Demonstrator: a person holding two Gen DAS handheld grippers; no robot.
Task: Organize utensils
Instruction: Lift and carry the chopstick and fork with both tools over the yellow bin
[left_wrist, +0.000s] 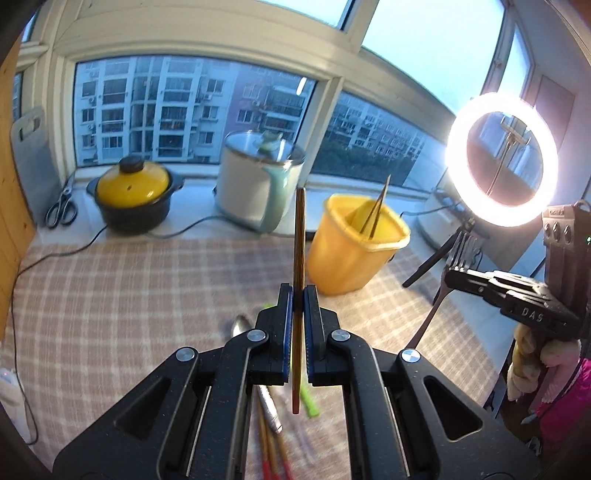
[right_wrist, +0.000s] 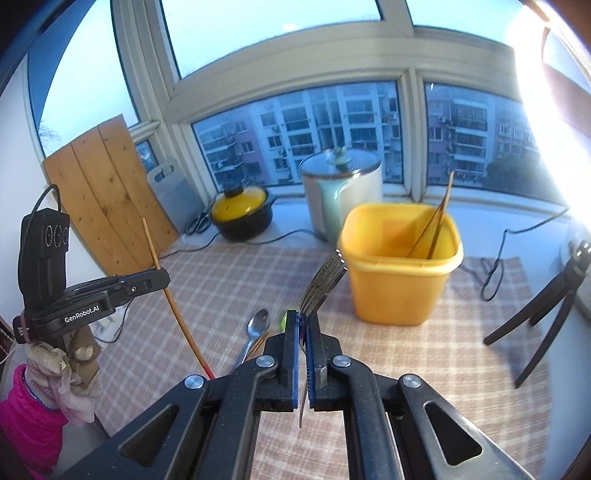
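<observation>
1. Left gripper clamping a single chopstick upright between its pads, tip pointing to twelve o'clock, lower end hanging below the jaws.
2. Right gripper pinching a fork by the neck, tines leaning toward one o'clock, handle trailing down through the jaws.
3. Yellow bin standing on the checked cloth at about one o'clock from both grippers, already holding two chopsticks leaning against its far wall.
4. Judging the step in hand: carrying both utensils to the bin. Doing it well probably meaning bringing each over the opening in turn, tipping the lower end inside the rim before loosening, and keeping the two grippers from crossing.
5. Spoon lying on the cloth at eleven o'clock of the right gripper, beside more chopsticks and a green piece, all mostly covered by the gripper bodies.
6. Fork tines smeared by blur; the green piece too hidden to name; the bin's floor out of sight; the person showing only as a gloved hand and pink sleeve at the frame edge.
</observation>
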